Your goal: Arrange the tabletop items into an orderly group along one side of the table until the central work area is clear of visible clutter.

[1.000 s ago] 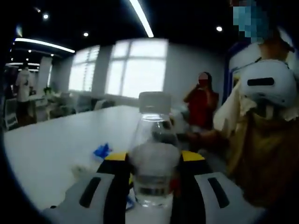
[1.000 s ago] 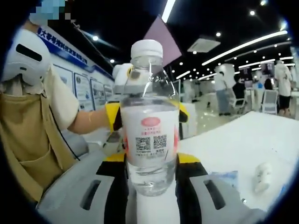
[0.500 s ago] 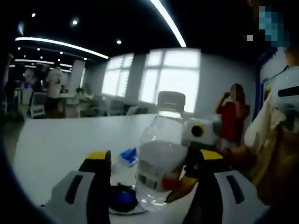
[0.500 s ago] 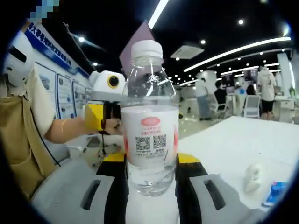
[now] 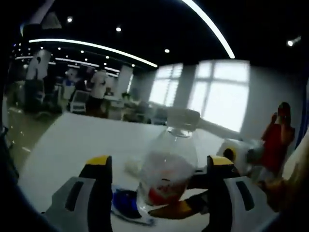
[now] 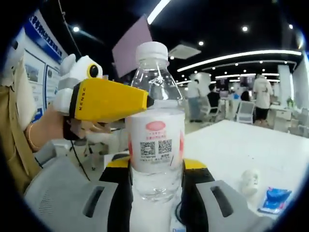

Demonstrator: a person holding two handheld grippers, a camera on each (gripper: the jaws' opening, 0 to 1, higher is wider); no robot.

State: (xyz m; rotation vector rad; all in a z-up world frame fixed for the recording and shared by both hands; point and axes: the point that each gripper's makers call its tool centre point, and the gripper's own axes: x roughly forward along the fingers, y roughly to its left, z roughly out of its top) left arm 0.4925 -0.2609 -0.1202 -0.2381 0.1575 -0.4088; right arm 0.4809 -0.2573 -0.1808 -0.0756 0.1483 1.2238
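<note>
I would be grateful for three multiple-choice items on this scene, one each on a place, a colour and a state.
1. Where is the blue packet in the right gripper view?
A. On the white table
B. On the bottle cap
C. In a hand

2. What colour is the bottle cap?
A. Red
B. White
C. Green

3. How is the right gripper?
A. Open, empty
B. Shut on the bottle
C. Holding a packet

1 A: it lies flat on the tabletop.
2 B: the cap is white.
3 B: both jaws press the bottle's sides.

Clear bottle [image 6: 155, 140] with white cap, white-and-red label bearing 2 black QR codes.
</note>
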